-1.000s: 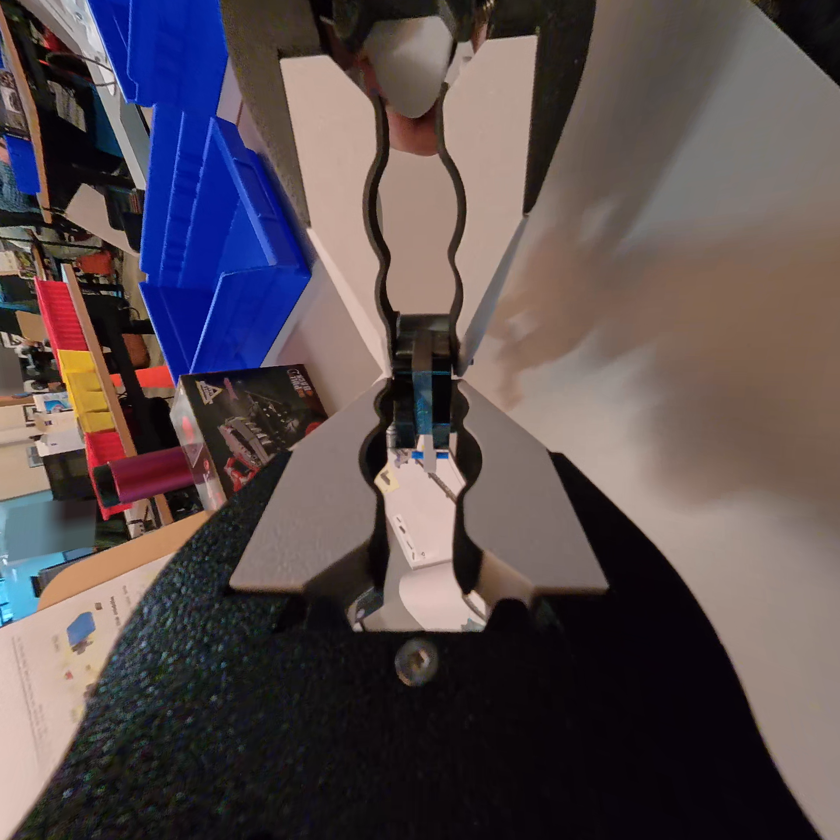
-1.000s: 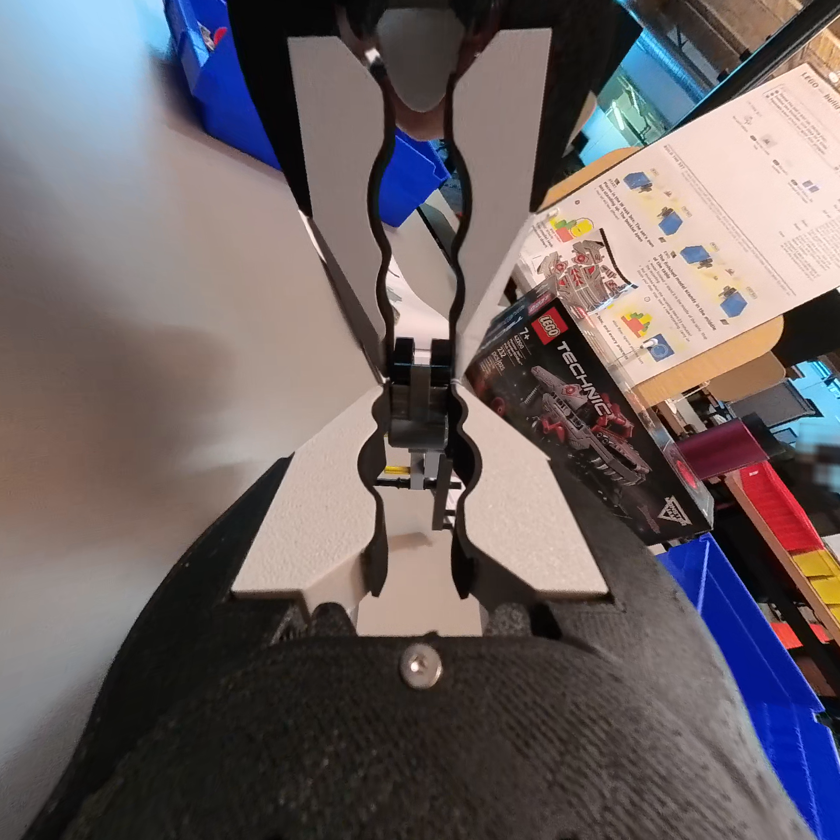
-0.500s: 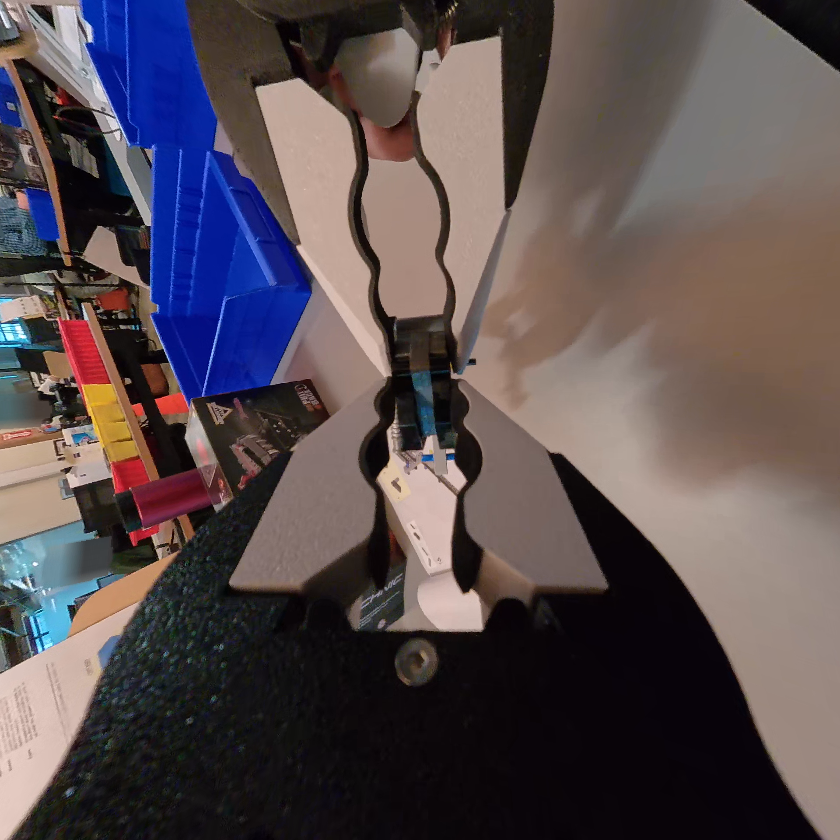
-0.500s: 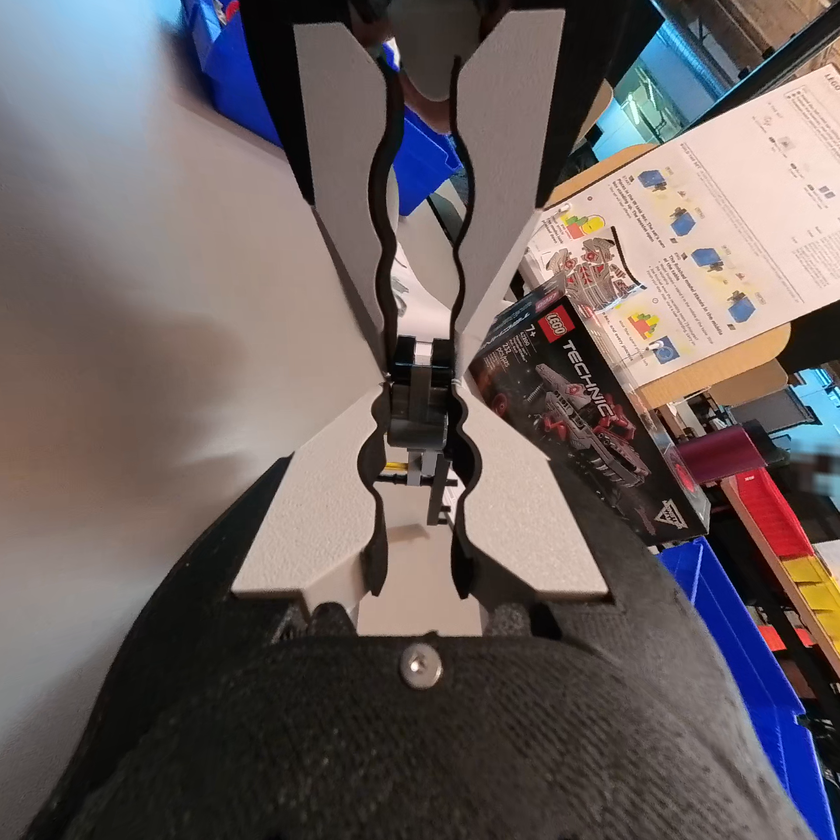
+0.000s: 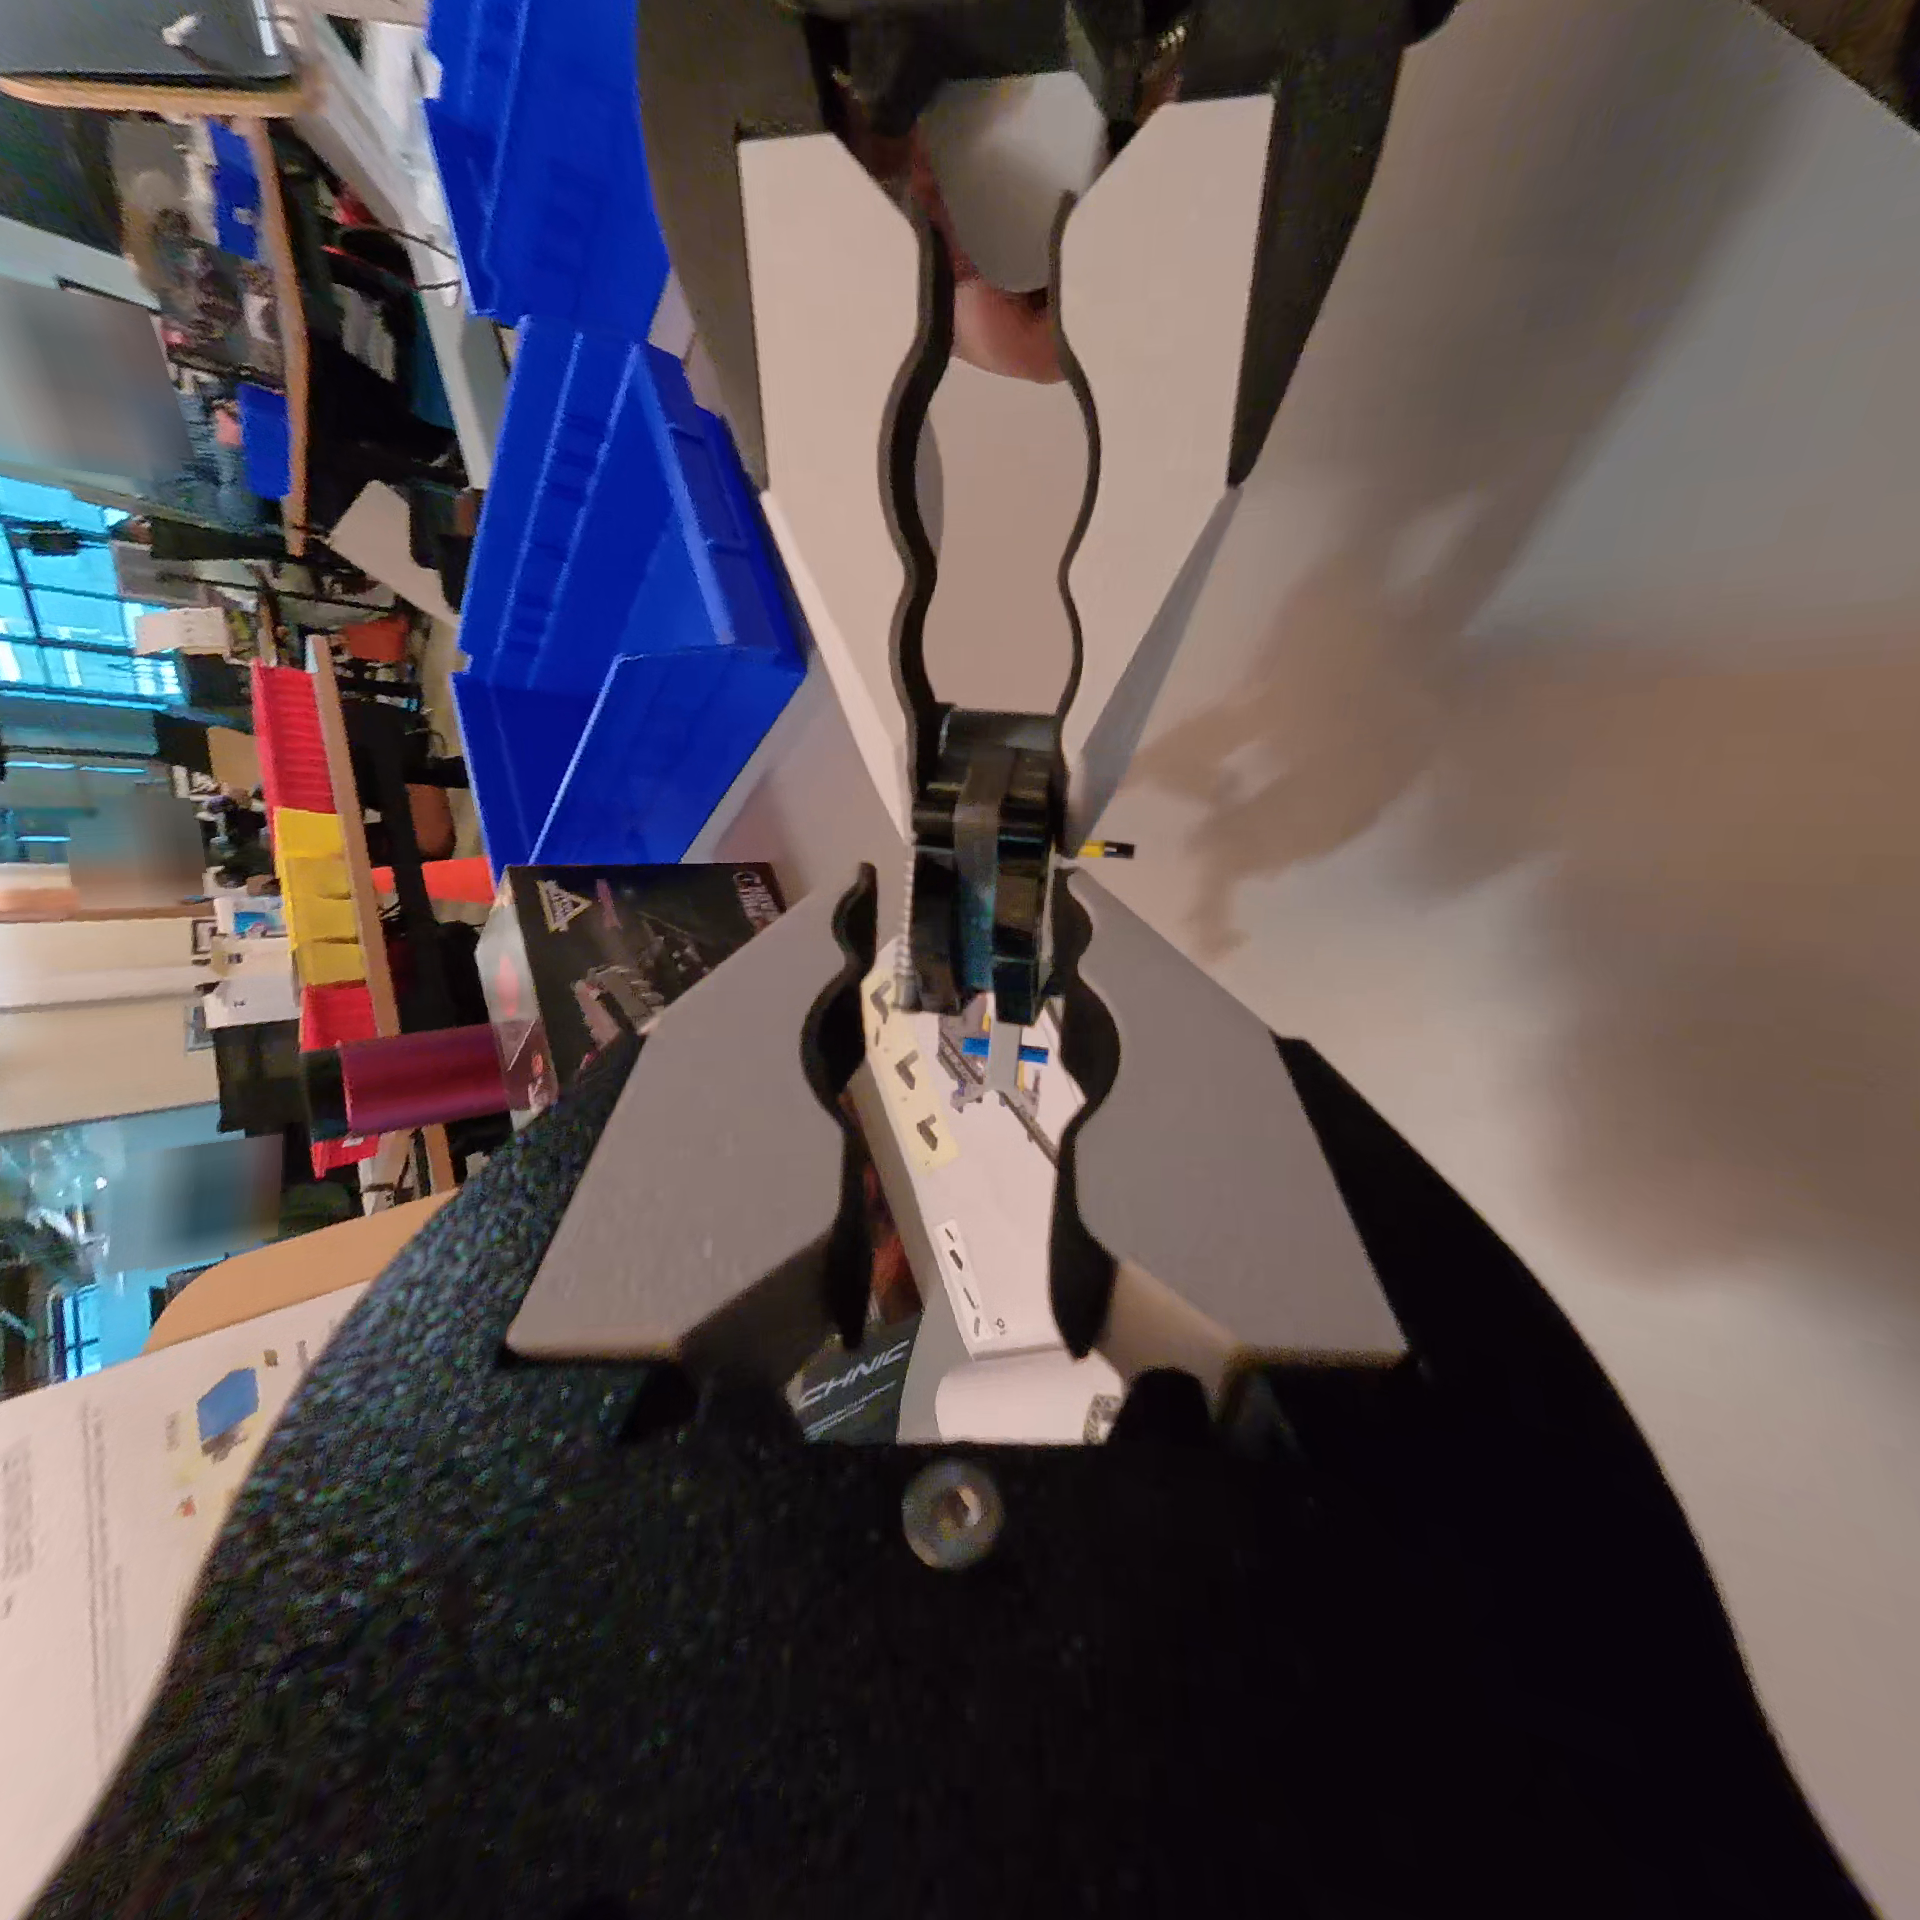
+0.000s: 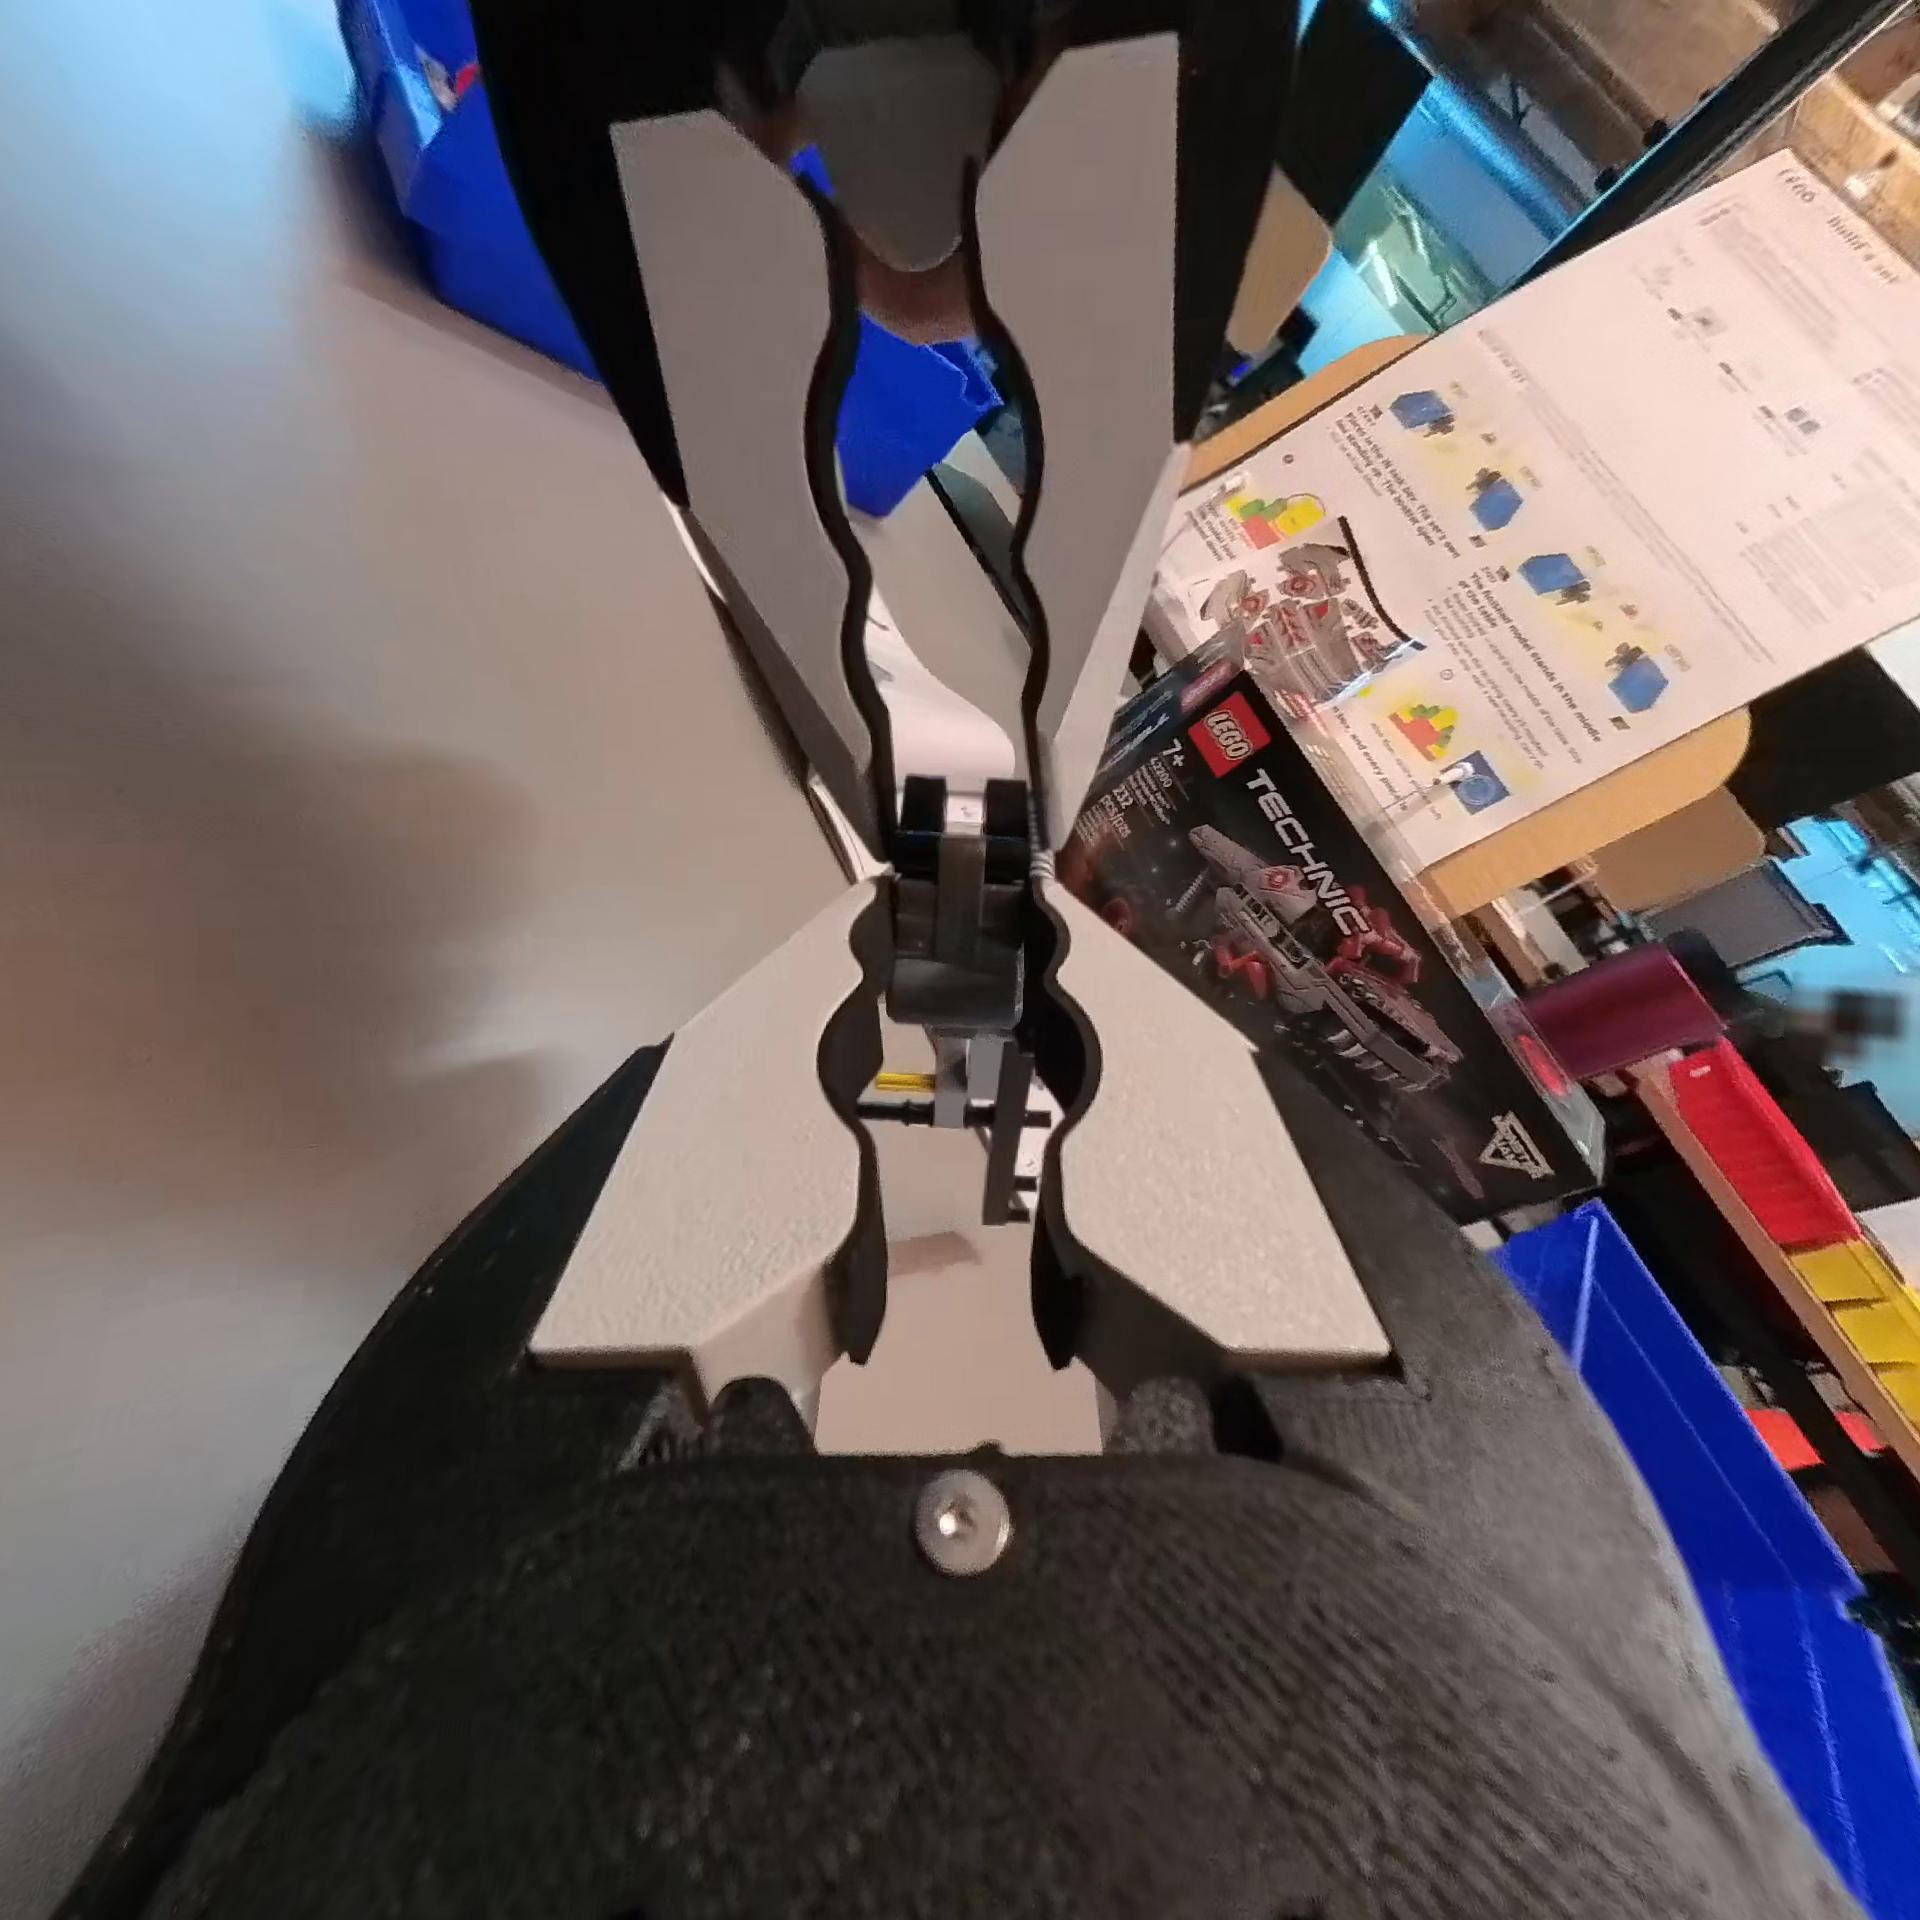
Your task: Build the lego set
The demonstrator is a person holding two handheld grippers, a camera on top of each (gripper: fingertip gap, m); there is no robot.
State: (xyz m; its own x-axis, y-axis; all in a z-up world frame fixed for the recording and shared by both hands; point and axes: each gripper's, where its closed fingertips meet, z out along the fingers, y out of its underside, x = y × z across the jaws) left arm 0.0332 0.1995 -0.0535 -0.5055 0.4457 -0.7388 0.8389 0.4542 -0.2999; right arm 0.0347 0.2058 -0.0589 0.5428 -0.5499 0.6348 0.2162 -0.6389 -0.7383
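My two grippers meet tip to tip over the white table [image 5: 1610,987]. My left gripper [image 5: 971,904] is shut on a small black and grey lego assembly [image 5: 987,831]. In this view my right gripper [image 5: 987,743] comes in from the top and grips the same assembly. A grey beam with blue pins [image 5: 1000,1049] hangs inside my left fingers, and a yellow axle tip [image 5: 1107,850] sticks out to the right. In the right wrist view my right gripper [image 6: 961,899] is shut on the assembly [image 6: 951,961]. The left gripper [image 6: 956,805] faces it from the top.
The lego box [image 5: 644,956] [image 6: 1299,935] stands at the table edge beside blue bins [image 5: 623,623] [image 6: 1714,1455]. An open instruction booklet [image 5: 966,1195] lies under the grippers. A printed sheet [image 6: 1558,499] hangs behind the box. A maroon cylinder [image 6: 1621,1013] sits by red and yellow bins. Left and right tips are no more than a few centimetres apart.
Both grippers have stayed shut on the assembly and shifted slightly together. More of the booklet shows under the left gripper, and the yellow axle tip now shows beside the tips.
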